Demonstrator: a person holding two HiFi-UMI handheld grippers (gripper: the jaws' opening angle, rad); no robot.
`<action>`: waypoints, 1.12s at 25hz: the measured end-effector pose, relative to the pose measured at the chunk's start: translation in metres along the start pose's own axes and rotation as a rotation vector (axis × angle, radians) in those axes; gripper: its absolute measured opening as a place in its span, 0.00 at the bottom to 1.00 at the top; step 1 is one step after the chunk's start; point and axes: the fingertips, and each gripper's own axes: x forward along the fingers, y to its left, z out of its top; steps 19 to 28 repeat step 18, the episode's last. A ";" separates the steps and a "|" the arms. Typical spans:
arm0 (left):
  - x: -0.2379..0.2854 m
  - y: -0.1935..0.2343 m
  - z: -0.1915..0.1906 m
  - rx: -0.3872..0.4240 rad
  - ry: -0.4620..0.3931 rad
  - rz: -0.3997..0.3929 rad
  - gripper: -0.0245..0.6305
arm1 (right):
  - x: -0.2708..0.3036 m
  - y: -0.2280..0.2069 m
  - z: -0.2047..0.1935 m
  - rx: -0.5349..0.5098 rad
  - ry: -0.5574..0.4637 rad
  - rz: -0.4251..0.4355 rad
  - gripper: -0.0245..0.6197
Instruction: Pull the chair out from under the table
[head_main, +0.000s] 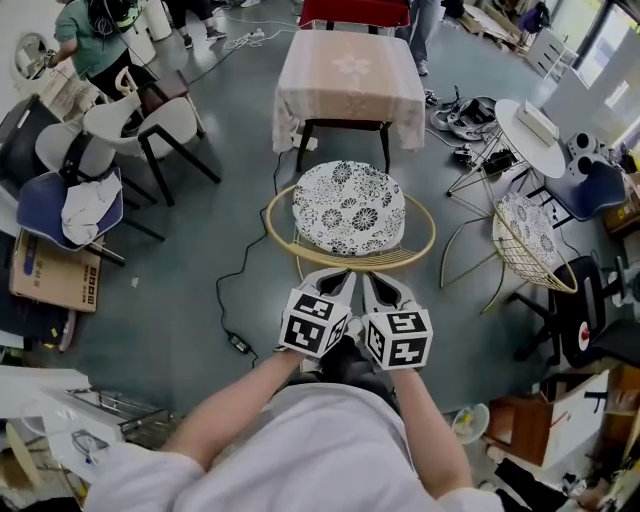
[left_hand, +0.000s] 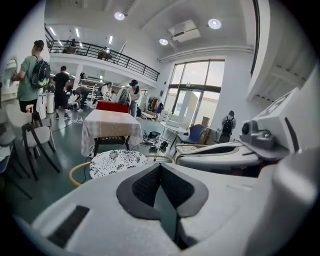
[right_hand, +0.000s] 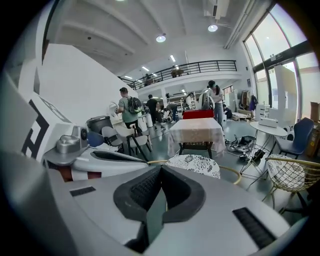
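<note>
Brass-coloured wire forms the hoop frame of the round chair (head_main: 431, 238), and its black-and-white floral cushion (head_main: 350, 208) sits in the open, so the pull looks essentially done. The seat stands on bare grey floor on the near side of the cloth-covered table (head_main: 350, 70). Only the chair's far edge comes close to the table's dark front legs, and none of the seat appears to be tucked beneath the tablecloth. What may be left, as far as I can judge, is at most a little more clearance. Neither tool has a hold on the frame, so any further pull would need a fresh grip on the rim. The left gripper (head_main: 337, 283) and the right gripper (head_main: 383, 288) are held side by side, almost touching, close in front of the person's body. Each has its jaws pressed fully together with nothing between the dark pads, and both gripper views show the pads meeting on empty air. The chair lies straight ahead of both sets of fingertips and somewhat below them. Its near rim is just beyond the tips in the head view, and the cushion is centred between the two tools' lines of pointing. The table stands farther off along that same line, past the chair. A second wire chair (head_main: 530, 240) stands well off to the right gripper's side and plays no part here.
</note>
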 end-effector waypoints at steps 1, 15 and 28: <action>0.001 -0.001 0.002 0.001 -0.004 0.003 0.04 | -0.001 -0.001 0.000 0.002 -0.002 -0.003 0.04; 0.004 -0.002 0.006 0.014 0.003 0.012 0.04 | -0.001 -0.005 0.001 0.005 -0.010 -0.004 0.04; 0.003 -0.002 0.006 0.018 0.005 0.014 0.04 | -0.001 -0.004 0.002 0.004 -0.007 0.000 0.04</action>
